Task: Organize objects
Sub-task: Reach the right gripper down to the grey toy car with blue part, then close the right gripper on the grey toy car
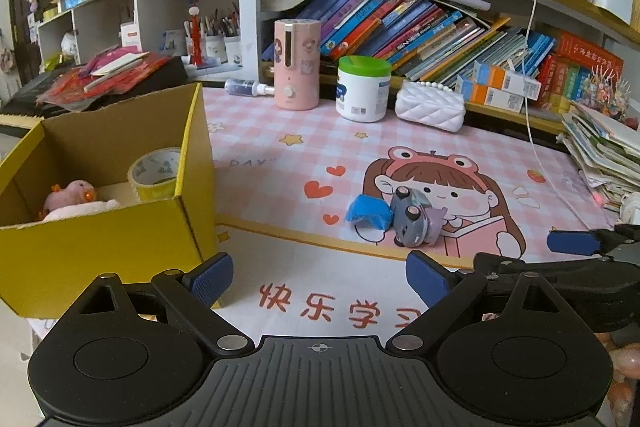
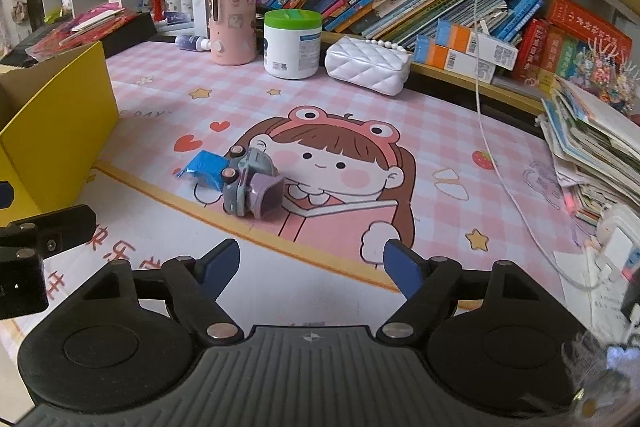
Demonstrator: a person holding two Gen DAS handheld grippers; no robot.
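A yellow cardboard box (image 1: 100, 239) stands at the left; it also shows in the right wrist view (image 2: 60, 123). Inside it lie a roll of tape (image 1: 156, 173) and a pink plush toy (image 1: 74, 199). On the pink desk mat lie a blue wrapper (image 1: 370, 213) (image 2: 204, 167), a grey toy car (image 1: 408, 219) (image 2: 244, 179) and a small purple piece (image 1: 434, 223) (image 2: 268, 197), all touching. My left gripper (image 1: 318, 281) is open and empty, next to the box. My right gripper (image 2: 312, 263) is open and empty, a little short of the toy car.
At the back stand a pink dispenser (image 1: 296, 63), a green-lidded white jar (image 1: 363, 89) and a white quilted purse (image 1: 430, 107), under shelves of books. A stack of papers (image 2: 592, 151) lies at the right. A white cable (image 2: 492, 131) crosses the mat.
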